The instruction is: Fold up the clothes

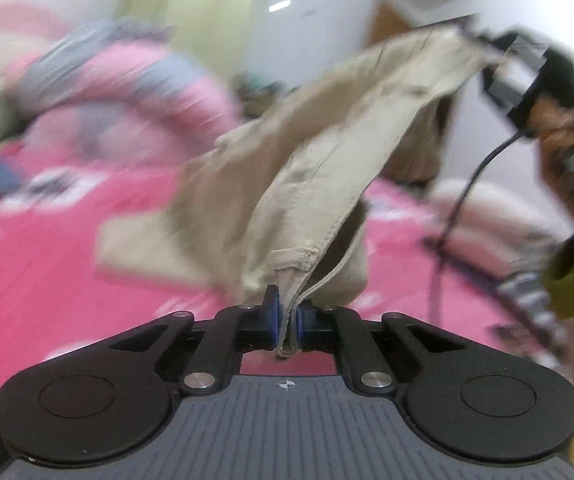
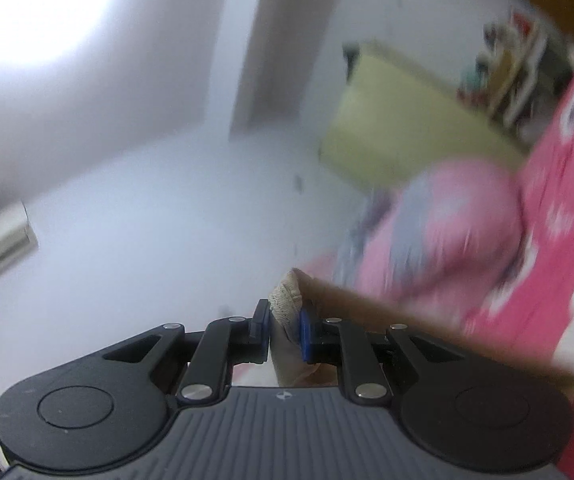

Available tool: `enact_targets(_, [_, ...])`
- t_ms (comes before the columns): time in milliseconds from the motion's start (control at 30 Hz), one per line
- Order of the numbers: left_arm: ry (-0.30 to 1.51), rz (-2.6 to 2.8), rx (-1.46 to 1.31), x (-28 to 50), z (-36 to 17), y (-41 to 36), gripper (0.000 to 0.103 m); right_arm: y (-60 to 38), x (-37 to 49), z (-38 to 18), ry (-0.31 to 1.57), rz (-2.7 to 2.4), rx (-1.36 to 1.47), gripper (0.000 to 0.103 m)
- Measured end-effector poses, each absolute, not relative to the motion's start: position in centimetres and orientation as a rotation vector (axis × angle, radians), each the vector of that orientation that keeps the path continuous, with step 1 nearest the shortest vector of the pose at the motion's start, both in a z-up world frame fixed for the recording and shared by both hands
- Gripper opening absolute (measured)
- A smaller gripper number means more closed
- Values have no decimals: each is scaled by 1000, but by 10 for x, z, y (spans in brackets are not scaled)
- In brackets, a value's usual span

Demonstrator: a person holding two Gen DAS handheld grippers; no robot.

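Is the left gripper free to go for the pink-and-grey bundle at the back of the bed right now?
Probably not. The left gripper is shut on the beige garment, which the right gripper also clamps, so it would drag the cloth toward the pink-and-grey bundle.

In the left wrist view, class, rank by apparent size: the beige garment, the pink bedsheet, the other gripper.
1. pink bedsheet
2. beige garment, though nearness to the camera enlarges it
3. right gripper, farther away, so it looks smallest
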State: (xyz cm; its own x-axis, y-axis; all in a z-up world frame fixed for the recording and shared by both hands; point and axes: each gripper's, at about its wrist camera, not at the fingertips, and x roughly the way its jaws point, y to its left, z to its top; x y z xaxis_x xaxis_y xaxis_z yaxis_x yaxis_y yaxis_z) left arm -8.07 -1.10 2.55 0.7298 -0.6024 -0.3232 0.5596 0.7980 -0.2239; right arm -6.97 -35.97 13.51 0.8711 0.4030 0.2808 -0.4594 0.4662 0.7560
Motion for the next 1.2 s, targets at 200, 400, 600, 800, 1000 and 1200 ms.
enact_targets(200, [185,-972,-120,-116,95,-54,6,-458,-179,175,-345,386,914,16])
enact_targets(400, [154,-1105,-200,-122,113,-58,6,-478,-233,199,-445,308,798,16])
enact_targets(600, [276,-879,-264,-84,82,-15,6,-441,-146,187,-255,329,775,16])
enact_targets(800, [407,-548,-409,-31,39,75,6,-362,15,161,19,437,820,16])
enact_targets(1000, [424,-242,-474,32,10,165,6,-216,178,115,285,477,718,16])
enact_targets(1200, [466,-39,-578,82,-32,244,6,-94,298,56,511,521,648,16])
